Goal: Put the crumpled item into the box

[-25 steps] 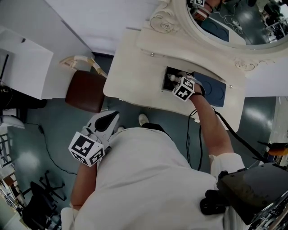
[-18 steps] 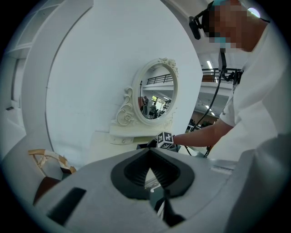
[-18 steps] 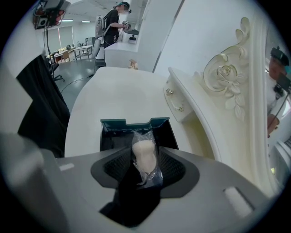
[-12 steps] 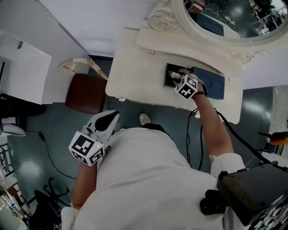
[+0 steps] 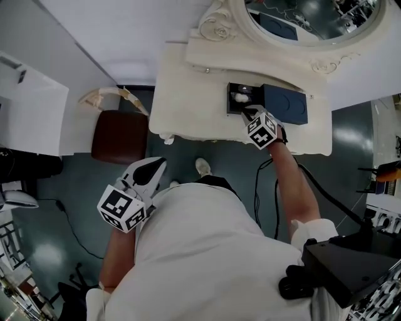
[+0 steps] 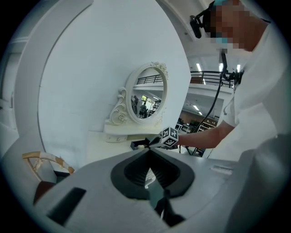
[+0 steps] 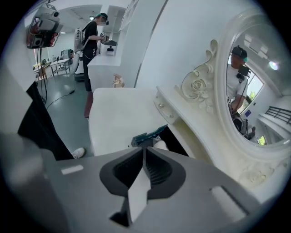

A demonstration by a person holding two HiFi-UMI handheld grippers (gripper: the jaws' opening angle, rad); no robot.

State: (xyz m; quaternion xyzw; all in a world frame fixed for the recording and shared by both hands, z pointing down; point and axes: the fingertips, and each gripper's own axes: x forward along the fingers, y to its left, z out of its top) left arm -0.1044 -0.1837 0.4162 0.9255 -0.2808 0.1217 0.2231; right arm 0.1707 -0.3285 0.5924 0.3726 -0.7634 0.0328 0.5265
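A small dark box (image 5: 233, 108) stands open on the white dressing table (image 5: 188, 94), with a white crumpled item (image 5: 240, 97) lying inside it. My right gripper (image 5: 248, 113) hovers just in front of the box, its jaws closing with nothing between them. In the right gripper view the box (image 7: 146, 135) and the crumpled item (image 7: 160, 144) sit right beyond the gripper's tips (image 7: 143, 150). My left gripper (image 5: 155, 167) hangs low beside the person's body, away from the table, shut and empty; its tips (image 6: 148, 153) point toward the table.
The box's dark blue lid (image 5: 285, 105) lies to the right of it. An ornate oval mirror (image 5: 301, 19) rises at the table's back. A brown stool (image 5: 119, 136) stands left of the table. A black cable (image 5: 326, 194) trails from the right arm.
My right gripper has drawn back from over the box toward the table's front edge. The crumpled item stays in the box. The left gripper has not moved.
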